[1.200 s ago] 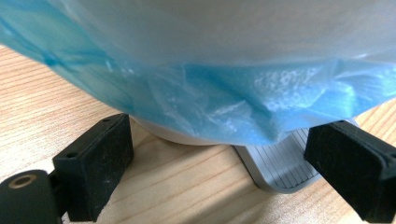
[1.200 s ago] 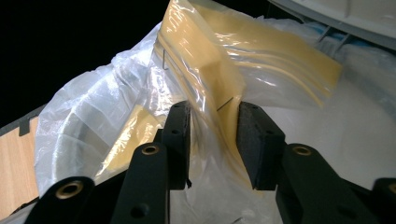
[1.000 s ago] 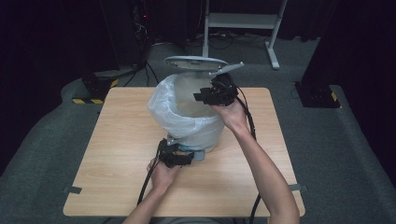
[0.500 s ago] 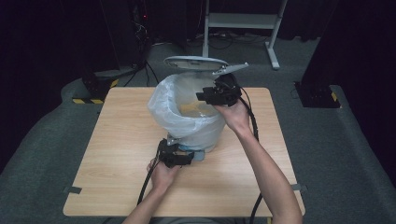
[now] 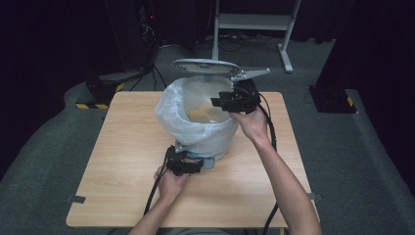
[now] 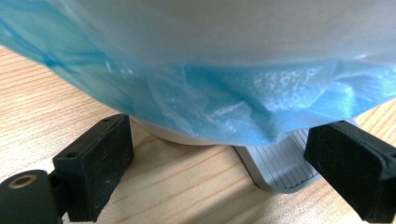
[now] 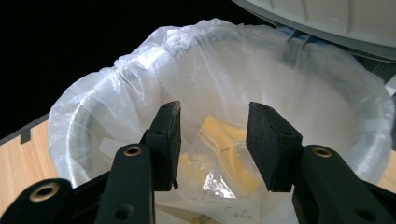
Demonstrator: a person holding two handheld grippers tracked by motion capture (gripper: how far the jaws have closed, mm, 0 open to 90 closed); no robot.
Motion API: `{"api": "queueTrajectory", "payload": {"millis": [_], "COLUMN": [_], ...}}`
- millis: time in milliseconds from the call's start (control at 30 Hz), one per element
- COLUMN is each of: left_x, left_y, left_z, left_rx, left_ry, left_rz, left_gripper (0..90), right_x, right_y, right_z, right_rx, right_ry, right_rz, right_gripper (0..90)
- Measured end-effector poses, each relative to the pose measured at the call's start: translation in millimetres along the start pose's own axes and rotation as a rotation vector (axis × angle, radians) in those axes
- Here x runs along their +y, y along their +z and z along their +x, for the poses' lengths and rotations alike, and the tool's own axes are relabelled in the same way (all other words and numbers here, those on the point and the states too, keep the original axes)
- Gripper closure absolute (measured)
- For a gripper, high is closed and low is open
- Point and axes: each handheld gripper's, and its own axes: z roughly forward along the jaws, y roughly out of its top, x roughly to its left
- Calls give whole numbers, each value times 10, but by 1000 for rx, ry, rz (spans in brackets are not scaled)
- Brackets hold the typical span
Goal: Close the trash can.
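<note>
Light wooden square table (image 5: 122,161) on grey carpet, dark room behind. White round pedal bin (image 5: 215,144) sits near the table centre, slightly toward the far side. Its grey round lid (image 5: 205,66) stands open, tilted up at the far rim. A translucent white plastic liner bag (image 5: 171,110) is folded over the bin rim all round; in the left gripper view the overhang looks blue-tinted and droops almost to the table.

Inside the bin: yellow scraps under a clear plastic wrapper (image 7: 219,154), lying low in the bag, details blurred.

Grey ribbed foot pedal (image 6: 280,163) sticks out at the near base of the bin, flat over the table.

Right gripper (image 5: 225,102) hangs over the bin mouth at its right rim, pointing left and down into the bag. Jaws part-spread and have just been opening; nothing between them, pads clear of bag and contents.

Left gripper (image 5: 188,166) sits low on the table at the near side of the bin, pointed at its base. Jaws wide, one each side of the base, the right one just beside the pedal; no pad contact seen.
</note>
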Motion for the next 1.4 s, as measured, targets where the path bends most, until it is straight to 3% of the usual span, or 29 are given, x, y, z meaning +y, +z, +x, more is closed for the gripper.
{"api": "queueTrajectory", "payload": {"millis": [600, 867, 1400], "left_x": [0, 0, 0], "left_y": [0, 0, 0], "left_z": [-1, -1, 0], "left_rx": [0, 1, 0], "left_ry": [0, 0, 0], "left_rz": [0, 0, 0], "left_gripper": [81, 81, 81], "right_x": [-173, -305, -453], "right_y": [-242, -400, -557], "right_z": [-17, 2, 8], "right_rx": [-14, -26, -41], "right_ry": [15, 20, 25], "right_rz": [-46, -107, -140], "right_gripper": [531, 536, 537]}}
